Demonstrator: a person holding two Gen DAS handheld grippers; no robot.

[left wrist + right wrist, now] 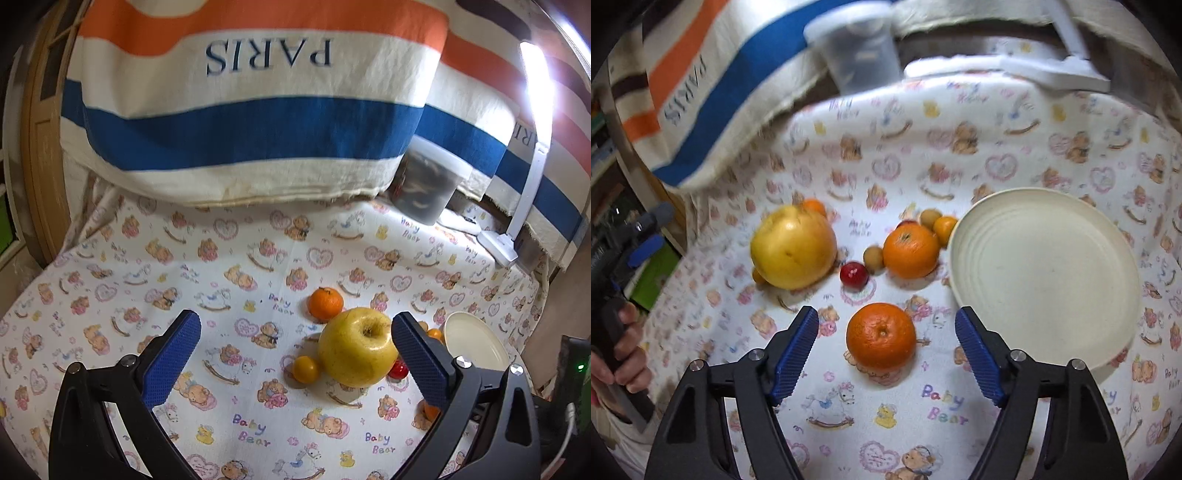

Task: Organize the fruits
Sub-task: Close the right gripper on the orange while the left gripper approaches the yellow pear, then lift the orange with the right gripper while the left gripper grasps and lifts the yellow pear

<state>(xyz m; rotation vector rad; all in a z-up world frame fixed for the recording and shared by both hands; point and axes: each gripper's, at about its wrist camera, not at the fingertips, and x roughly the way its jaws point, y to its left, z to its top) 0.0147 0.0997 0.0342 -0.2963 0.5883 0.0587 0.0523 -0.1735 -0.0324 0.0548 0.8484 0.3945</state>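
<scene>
A big yellow apple lies on the bear-print cloth, also in the right wrist view. My left gripper is open, the apple close to its right finger. A tangerine sits behind the apple and a small yellow-orange fruit left of it. My right gripper is open with an orange between its fingertips, untouched. A second orange, a small red fruit and several small brownish and orange fruits lie beyond. A cream plate stands at the right, empty.
A striped PARIS towel hangs at the back. A translucent lidded tub and a white lamp base stand at the far edge. The left gripper and the hand holding it show at the left of the right wrist view.
</scene>
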